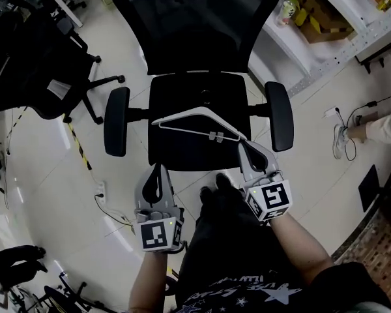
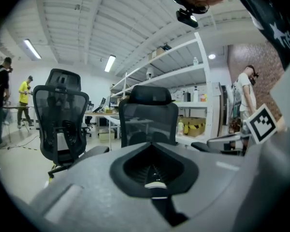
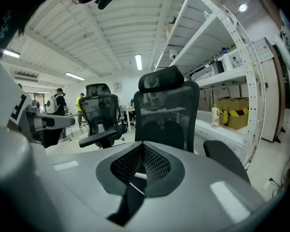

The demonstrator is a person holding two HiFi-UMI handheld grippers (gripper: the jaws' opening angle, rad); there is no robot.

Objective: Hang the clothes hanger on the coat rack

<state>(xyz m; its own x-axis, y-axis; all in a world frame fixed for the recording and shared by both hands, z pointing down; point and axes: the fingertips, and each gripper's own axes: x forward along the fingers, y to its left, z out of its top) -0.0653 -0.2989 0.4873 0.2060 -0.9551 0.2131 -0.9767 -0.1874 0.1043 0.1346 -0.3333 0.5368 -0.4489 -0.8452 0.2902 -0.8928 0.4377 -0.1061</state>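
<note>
A: What is there, biggest first?

B: Two black office chairs in the head view: a chair (image 1: 202, 44) straight ahead and a second chair (image 1: 32, 70) at upper left. One white shelf rack (image 1: 326, 47) stands at the right. Then the left gripper (image 1: 159, 168) and the right gripper (image 1: 243, 146), and one white hanger (image 1: 214, 135).

A: Where is the hanger?

B: Flat on the near chair's seat (image 1: 182, 155), between its two armrests. The right gripper's tip is at the hanger's right end; I cannot tell whether it touches.

A: And the claws?

B: Both have their jaws together, with nothing between them. The left one hangs over the floor, just short of the seat's front edge.

A: What do the gripper views add?

B: The white ribbed ceiling with strip lights (image 2: 109, 63), which the head view misses. The left gripper view shows two people (image 2: 24, 98) far off at the left and one person (image 2: 245, 93) at the right. The right gripper view shows a bottle (image 3: 215, 115) beside a yellow-and-black box (image 3: 234, 112) on a shelf. Only the head view shows the hanger whole.

A: The floor?

B: Pale and glossy (image 1: 117, 240), with thin cables and a power strip (image 1: 101, 190) left of the chair.
</note>
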